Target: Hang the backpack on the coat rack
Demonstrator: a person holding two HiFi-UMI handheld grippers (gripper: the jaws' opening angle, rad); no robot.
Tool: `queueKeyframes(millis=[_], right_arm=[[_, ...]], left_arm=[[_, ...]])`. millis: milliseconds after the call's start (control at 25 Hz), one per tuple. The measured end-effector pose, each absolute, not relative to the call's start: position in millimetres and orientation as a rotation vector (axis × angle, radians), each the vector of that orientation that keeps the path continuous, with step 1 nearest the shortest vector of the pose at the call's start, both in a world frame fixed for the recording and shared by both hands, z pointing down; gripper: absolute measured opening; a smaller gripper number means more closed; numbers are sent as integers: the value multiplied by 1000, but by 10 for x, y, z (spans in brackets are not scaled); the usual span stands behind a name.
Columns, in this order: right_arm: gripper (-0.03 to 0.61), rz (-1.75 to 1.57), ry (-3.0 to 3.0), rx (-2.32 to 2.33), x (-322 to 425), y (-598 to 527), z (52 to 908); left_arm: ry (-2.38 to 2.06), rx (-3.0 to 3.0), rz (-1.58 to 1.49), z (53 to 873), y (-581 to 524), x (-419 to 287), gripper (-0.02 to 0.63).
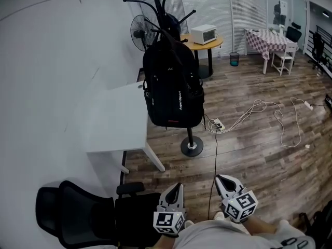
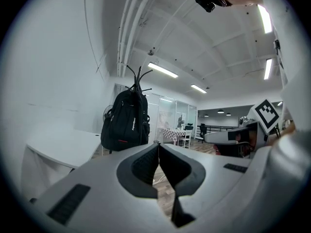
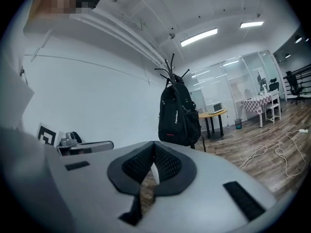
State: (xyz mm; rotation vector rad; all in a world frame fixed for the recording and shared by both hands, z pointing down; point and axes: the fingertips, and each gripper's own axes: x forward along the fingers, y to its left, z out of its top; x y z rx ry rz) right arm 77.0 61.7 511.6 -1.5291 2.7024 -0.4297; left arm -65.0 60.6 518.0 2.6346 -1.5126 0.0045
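Backpack [image 1: 174,84] hangs on rack [image 1: 191,139]. Left gripper [image 1: 177,187] and right gripper [image 1: 221,180] both closed, empty, well apart from it.

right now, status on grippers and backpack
Left gripper shut, empty; right gripper shut, empty; both well short of the rack. Backpack hanging on coat rack, off the floor. Only a floor cable between.

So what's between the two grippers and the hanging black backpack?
In the head view, mostly bare wooden floor, crossed by a thin black cable, plus the coat rack's round black base.
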Motion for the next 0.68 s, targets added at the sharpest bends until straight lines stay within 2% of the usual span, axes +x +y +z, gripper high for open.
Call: queueKeyframes(millis=[680], right_arm=[[14,-421,2733,-1562,827,474,5210]], left_arm=[[-1510,2633,38,5201,464,-627,11]])
